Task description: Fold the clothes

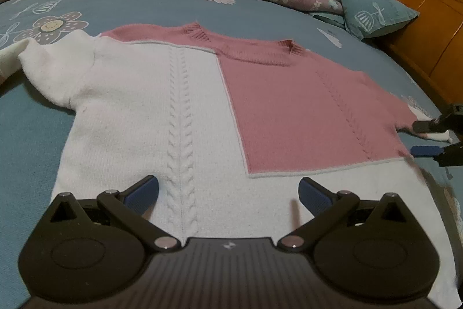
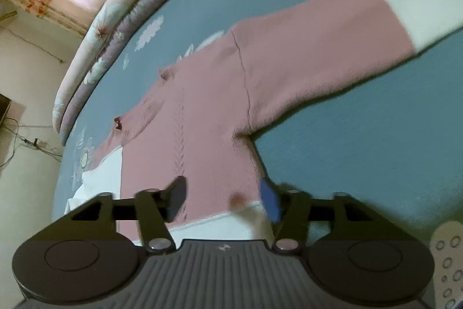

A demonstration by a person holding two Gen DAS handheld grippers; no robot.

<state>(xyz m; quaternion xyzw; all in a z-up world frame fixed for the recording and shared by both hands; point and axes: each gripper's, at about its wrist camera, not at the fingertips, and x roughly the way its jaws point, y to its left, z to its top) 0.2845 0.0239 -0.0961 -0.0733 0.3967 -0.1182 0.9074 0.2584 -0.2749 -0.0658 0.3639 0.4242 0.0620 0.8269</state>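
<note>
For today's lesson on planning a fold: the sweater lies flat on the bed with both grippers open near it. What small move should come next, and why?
Probably the right gripper should reach toward the pink sleeve to fold it inward. The sweater lies flat, that sleeve stretches out over the bedsheet, and both the right and the left gripper are open, holding nothing.

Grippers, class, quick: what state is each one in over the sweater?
Left gripper: open, holding nothing, above the sweater.
Right gripper: open, holding nothing, sweater below it.
</note>
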